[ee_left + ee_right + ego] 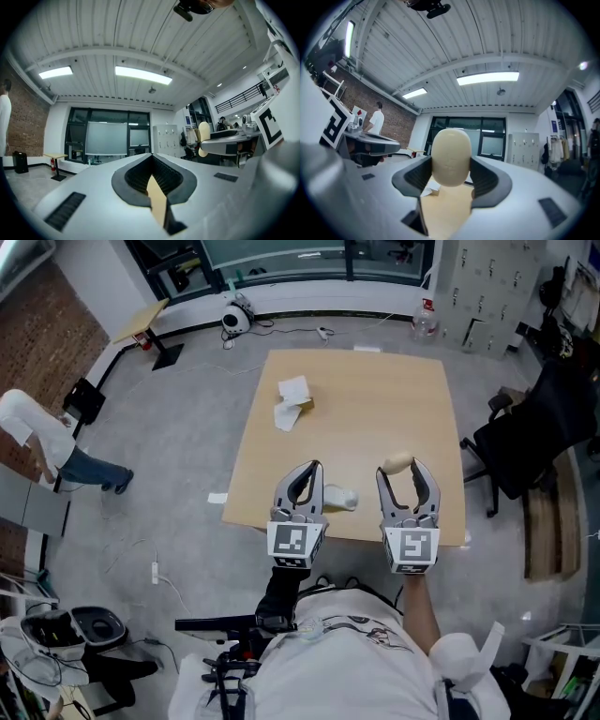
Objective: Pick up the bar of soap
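White shirt [347,667] fills the 6 o'clock edge of the head view. Just past it, both claws sit over the near edge of the table [375,399].
- Left gripper [312,471]: tips together, nothing held. A white lump [341,499] lies on the table at its 3 o'clock.
- Right gripper [410,471]: clamped on the bar of soap [397,463], which sits at the claw's 12 o'clock end.
- Crumpled paper [292,401] lies far off toward 11 o'clock. No concern.

Left gripper view: jaws closed tip to tip, only table colour in the slit between them. The soap shows at 3 o'clock, poking past the other claw.

Right gripper view: soap [450,157] dead centre, pale and rounded, stood on end with a jaw on each flank. Much of it rises clear toward 12 o'clock. It looks lifted off the table.

Risks, as I judge them:
- The hold is shallow and near the tips.
- A smooth rounded bar may squirt out if the squeeze tightens, or slide down if it slackens.
- A quick swing or tilt could twist it between the jaws.
- A drop would land near the table edge, and it might go over.
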Available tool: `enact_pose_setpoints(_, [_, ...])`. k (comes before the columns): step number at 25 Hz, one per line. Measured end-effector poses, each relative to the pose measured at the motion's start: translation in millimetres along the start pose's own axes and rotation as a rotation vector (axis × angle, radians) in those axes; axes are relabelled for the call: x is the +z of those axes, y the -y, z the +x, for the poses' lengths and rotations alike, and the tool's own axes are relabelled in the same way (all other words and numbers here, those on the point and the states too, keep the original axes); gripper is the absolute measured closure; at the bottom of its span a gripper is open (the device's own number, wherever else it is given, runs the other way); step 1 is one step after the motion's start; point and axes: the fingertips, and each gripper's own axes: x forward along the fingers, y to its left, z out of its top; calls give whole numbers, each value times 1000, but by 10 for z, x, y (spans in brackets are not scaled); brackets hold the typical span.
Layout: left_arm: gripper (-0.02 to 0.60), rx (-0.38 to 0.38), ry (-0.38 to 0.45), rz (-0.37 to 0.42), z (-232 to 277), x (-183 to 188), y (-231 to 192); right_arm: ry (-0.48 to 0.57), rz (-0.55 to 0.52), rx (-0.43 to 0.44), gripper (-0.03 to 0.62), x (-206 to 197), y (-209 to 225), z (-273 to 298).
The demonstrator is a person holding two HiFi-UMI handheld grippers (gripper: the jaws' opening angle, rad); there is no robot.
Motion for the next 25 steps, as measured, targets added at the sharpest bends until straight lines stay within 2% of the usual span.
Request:
enact_pose_setpoints(21, [577,15,-11,-15,-6,26,-11,12,-30,13,345,36,-36,22])
enact_pose_setpoints(25, [577,-4,-10,-4,-7,-9,10,15,-30,11,345,65,-36,14])
